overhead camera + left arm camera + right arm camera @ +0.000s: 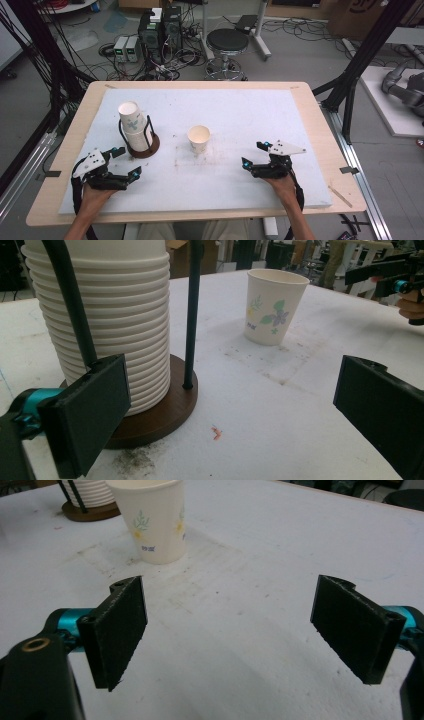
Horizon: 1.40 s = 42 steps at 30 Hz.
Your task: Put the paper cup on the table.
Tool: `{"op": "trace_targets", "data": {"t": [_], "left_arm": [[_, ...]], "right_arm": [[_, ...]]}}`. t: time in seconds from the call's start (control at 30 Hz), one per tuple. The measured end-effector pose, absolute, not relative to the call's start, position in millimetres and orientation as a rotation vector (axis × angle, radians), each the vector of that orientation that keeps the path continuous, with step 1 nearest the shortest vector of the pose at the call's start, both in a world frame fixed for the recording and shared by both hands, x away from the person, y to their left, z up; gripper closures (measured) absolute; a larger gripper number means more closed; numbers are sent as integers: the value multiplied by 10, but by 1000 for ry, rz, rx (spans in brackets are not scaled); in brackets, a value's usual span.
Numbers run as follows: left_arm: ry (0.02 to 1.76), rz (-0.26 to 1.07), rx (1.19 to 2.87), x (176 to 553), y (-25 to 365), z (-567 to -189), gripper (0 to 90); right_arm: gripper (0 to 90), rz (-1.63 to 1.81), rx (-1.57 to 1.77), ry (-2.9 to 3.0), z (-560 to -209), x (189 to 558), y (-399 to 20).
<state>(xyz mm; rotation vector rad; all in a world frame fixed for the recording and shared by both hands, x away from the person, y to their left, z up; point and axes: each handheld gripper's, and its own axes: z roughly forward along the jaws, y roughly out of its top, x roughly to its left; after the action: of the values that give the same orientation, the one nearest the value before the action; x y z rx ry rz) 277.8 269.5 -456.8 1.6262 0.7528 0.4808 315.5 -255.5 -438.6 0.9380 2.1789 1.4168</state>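
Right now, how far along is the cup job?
Done: one paper cup stands alone, upright, apart from the cup stack in its holder. In hand: nothing; left gripper and right gripper are open and empty. What's left is unclear.

Beyond the table (320,130), a black stool (227,42), computer towers (160,30) and tangled cables (120,65) sit on grey floor (300,55), black frame posts (360,60) at either side.
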Motion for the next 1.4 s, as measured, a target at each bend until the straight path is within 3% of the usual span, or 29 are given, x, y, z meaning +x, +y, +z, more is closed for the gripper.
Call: {"op": "trace_targets", "data": {"t": [1.4], "left_arm": [[780, 498, 1601, 2769, 2709, -4574, 18]], "right_arm": [[153, 1430, 978, 2082, -4518, 3087, -2700]]}}
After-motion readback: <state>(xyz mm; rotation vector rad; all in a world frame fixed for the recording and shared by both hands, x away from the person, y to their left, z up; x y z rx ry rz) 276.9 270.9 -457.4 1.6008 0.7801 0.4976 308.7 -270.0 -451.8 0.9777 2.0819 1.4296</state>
